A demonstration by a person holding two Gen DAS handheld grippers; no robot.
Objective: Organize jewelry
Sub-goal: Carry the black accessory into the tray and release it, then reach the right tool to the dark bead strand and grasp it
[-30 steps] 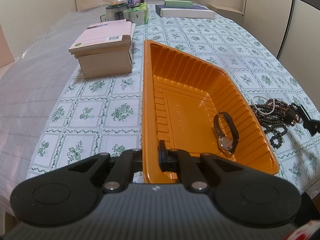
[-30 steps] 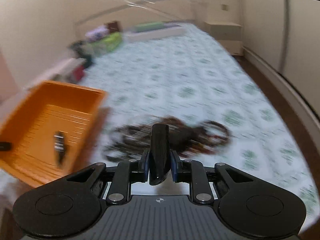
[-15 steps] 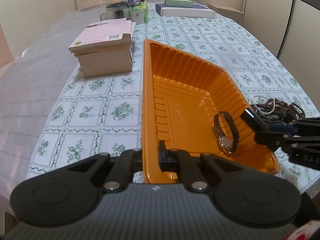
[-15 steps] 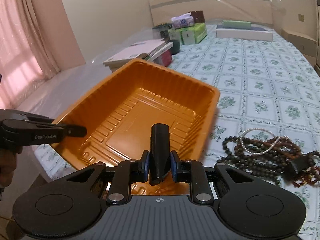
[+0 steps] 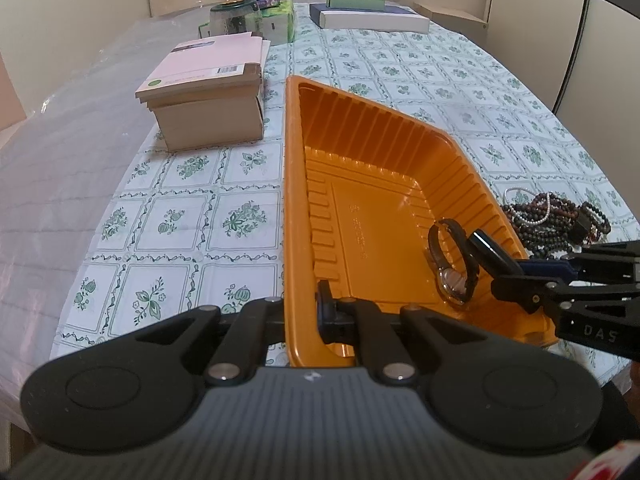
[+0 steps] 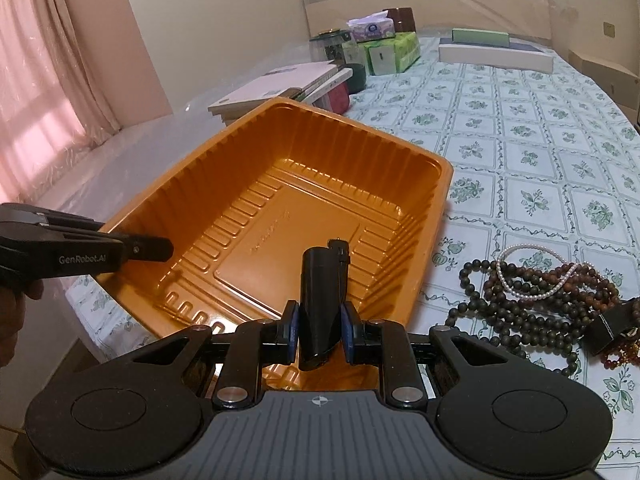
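Observation:
An orange plastic tray [image 5: 360, 184] lies on the flowered tablecloth. My left gripper [image 5: 320, 310] is shut on the tray's near rim, which stands between its fingers; the right wrist view shows this left gripper [image 6: 140, 249] on the rim from the side. A black wristwatch [image 5: 454, 268] stands on edge in the tray's near right corner. My right gripper [image 6: 320, 334] is shut on a black oblong item [image 6: 320, 300] and holds it over that corner, beside the watch. A pile of dark bead strings and a pearl strand [image 6: 540, 288] lies right of the tray [image 6: 304, 184].
A stack of flat cardboard boxes [image 5: 208, 92] sits left of the tray's far end. Tissue packs, a glass jar [image 5: 236, 18] and long flat boxes [image 5: 372, 18] stand at the far end. The table's near edge runs just under both grippers.
My right gripper has swung left from above the bead pile to over the tray's corner, still carrying the black item. The left gripper and tray have not moved.

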